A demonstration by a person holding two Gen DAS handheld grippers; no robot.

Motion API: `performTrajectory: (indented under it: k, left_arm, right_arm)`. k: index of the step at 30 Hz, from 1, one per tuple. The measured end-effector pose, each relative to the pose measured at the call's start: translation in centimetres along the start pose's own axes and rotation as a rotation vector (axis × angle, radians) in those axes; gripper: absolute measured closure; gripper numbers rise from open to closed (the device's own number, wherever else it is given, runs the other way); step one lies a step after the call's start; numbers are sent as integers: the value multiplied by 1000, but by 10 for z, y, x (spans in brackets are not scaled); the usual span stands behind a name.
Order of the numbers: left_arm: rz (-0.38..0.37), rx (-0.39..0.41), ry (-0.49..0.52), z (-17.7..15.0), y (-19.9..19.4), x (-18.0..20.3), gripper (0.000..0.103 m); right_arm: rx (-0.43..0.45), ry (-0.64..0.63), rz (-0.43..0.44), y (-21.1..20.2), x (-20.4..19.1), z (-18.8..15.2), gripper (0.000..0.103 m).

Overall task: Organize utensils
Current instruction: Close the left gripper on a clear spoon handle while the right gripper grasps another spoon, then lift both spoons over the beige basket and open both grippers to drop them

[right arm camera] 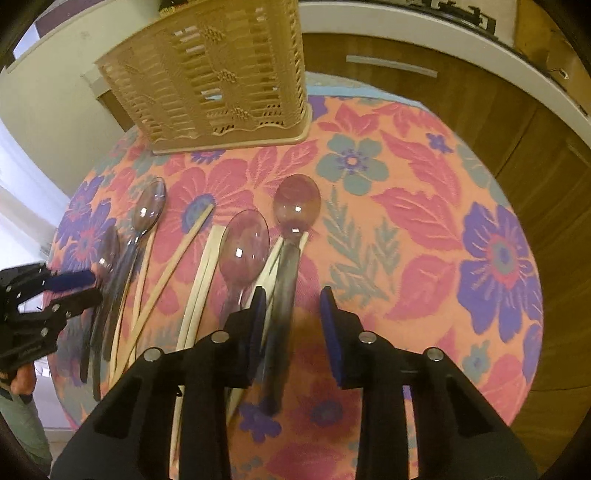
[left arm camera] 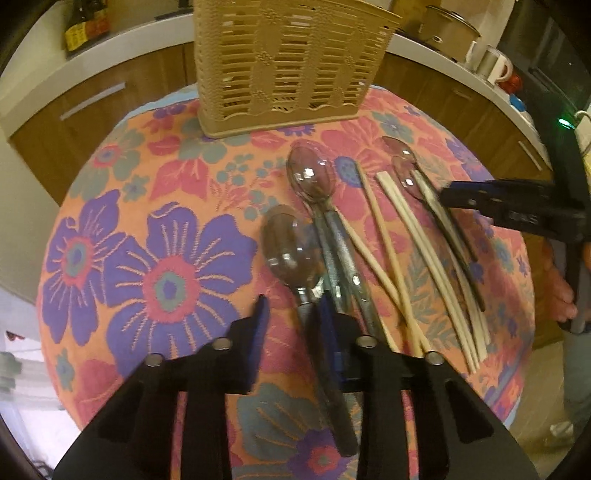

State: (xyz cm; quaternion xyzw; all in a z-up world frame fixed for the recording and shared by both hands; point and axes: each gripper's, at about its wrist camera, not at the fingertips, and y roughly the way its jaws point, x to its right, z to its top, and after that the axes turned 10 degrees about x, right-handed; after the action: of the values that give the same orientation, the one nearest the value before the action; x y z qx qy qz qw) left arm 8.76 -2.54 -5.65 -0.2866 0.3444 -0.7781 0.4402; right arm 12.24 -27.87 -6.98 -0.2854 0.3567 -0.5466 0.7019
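Got the left claw (left arm camera: 294, 314) part-open and tipped steeply down, jaws straddling the handle of a clear plastic spoon (left arm camera: 286, 251), snug to the right-hand pad but not pinched from both sides. Same deal over at the right claw (right arm camera: 293, 314): part-open, straddling the dark handle of a second spoon (right arm camera: 297, 206), close to the left pad, no squeeze to be seen.

Going by the see-through plastic, expecting light, stiff and a bit slick, so easy to flick or pivot in a loose grip. Would take each one mid-handle, square across the flat, and squeeze gently. Worth watching the overlaps too: another spoon (left arm camera: 310, 177) right alongside the left pick, pale chopsticks (right arm camera: 201, 280) tucked under and beside the right one. Could easily drag a neighbour along on the lift.

Everything lying flat on the tabletop (left arm camera: 147, 258), just this side of a beige slotted holder (left arm camera: 288, 66) standing upright at the far edge. Can't see inside it from here.

Covered in a soft woven floral cloth, so a little give under the handles and some risk of snagging a pad. Kitchen setting: wooden cabinets (left arm camera: 110, 92) under a white worktop, mugs (left arm camera: 496, 66) and a bottle (left arm camera: 86, 26) up there
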Motion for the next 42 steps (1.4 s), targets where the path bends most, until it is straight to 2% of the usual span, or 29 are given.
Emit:
performTrajectory:
  k: [2, 3, 4, 6, 8, 12, 19, 24, 27, 35, 37, 38, 40, 42]
  left_arm:
    - [-10, -4, -13, 1, 1, -3, 82]
    - [-27, -6, -22, 2, 0, -4, 92]
    - [-68, -8, -44, 3, 0, -7, 92]
    - [-82, 1, -57, 1, 0, -10, 93]
    - [-75, 15, -60, -1, -2, -12, 93]
    - [-118, 45, -104, -6, -15, -27, 94]
    - [-56, 31, -104, -8, -21, -39, 93]
    - [5, 18, -53, -10, -15, -33, 90]
    - [10, 12, -51, -7, -13, -33, 83]
    - [67, -33, 23, 2, -3, -25, 82]
    - [81, -39, 45, 4, -1, -22, 83]
    - [95, -35, 58, 5, 0, -20, 88]
    - [114, -24, 74, 5, 1, -17, 93]
    - [120, 5, 63, 7, -2, -18, 93]
  right_arm:
    - [-20, 18, 33, 7, 1, 3, 82]
    - [-28, 27, 45, 8, 2, 5, 86]
    - [-37, 42, 71, 8, 4, 6, 93]
    - [-44, 68, 105, 7, 8, 6, 93]
    - [-31, 48, 72, 3, 9, 3, 93]
    - [-11, 71, 75, -7, 20, -2, 93]
    - [-17, 46, -7, -14, 33, -17, 93]
    - [-33, 34, -22, -10, 36, -22, 93]
    - [-48, 24, -24, -6, 37, -19, 90]
    - [-104, -19, -61, 12, 30, 7, 84]
    - [-117, -37, -70, 14, 28, 11, 84]
    - [-123, -45, -73, 15, 27, 12, 85]
    - [-126, -62, -74, 15, 25, 14, 93]
    - [-116, -70, -69, 12, 20, 17, 93]
